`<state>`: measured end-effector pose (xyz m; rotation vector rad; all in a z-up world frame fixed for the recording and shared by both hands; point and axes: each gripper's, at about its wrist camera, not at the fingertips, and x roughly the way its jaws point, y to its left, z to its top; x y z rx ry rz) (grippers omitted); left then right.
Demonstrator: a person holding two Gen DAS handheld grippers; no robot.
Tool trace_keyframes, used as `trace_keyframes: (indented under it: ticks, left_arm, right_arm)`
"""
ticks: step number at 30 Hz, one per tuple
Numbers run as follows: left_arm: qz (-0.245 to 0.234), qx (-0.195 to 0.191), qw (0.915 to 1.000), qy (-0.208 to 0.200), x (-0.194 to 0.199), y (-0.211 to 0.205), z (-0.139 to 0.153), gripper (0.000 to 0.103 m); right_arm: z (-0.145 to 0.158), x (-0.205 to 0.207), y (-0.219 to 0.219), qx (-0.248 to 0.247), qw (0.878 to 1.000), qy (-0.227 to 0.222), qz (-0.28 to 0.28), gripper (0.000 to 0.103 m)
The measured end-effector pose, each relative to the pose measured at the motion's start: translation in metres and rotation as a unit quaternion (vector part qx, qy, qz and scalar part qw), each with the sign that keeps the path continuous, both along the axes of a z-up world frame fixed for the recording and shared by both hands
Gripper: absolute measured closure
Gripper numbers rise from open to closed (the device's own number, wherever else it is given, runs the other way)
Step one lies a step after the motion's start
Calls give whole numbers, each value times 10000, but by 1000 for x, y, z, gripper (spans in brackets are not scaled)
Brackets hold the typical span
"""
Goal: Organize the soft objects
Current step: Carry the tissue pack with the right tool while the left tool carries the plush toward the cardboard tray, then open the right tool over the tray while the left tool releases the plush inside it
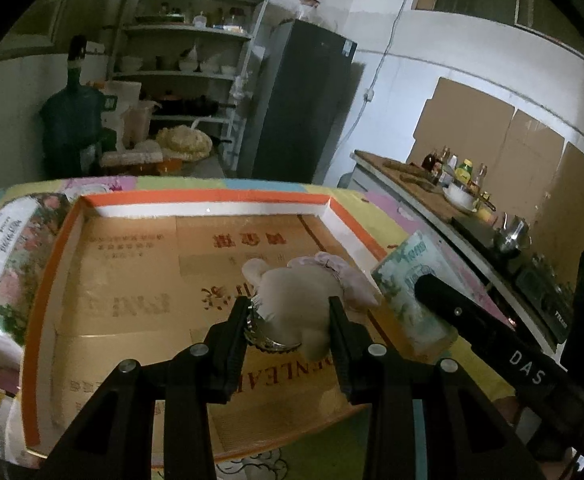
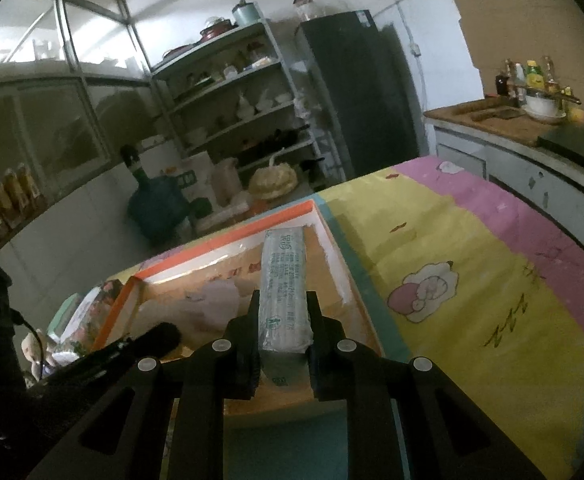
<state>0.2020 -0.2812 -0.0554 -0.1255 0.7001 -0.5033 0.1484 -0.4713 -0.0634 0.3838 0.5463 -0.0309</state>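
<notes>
A beige plush toy (image 1: 292, 300) with a pink frill and a shiny collar sits between the pads of my left gripper (image 1: 290, 304), which is shut on it. It hangs just above the cardboard floor of a shallow tray with an orange rim (image 1: 204, 199). My right gripper (image 2: 284, 298) is shut on a long pale green tissue pack (image 2: 282, 264), held lengthwise over the tray's right side (image 2: 331, 240). In the left wrist view the pack (image 1: 403, 276) stands at the tray's right edge, beside the toy. The toy (image 2: 212, 300) shows only as a blur in the right wrist view.
A floral-printed soft pack (image 1: 8, 256) lies against the tray's left rim, and a small plush (image 2: 32, 354) sits at the near left. The table wears a yellow and pink cloth (image 2: 471, 280). A counter with a stove (image 1: 491, 232) runs along the right; shelves and a fridge stand behind.
</notes>
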Motion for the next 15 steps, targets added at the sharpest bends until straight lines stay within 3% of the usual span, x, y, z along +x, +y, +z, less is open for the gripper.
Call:
trace_keyframes:
  ticks: [15]
  left_arm:
    - [-4,78,9986,533,13,-8,-18,65]
  right_arm:
    - [-5,22,11,-291,9985,467,12,85]
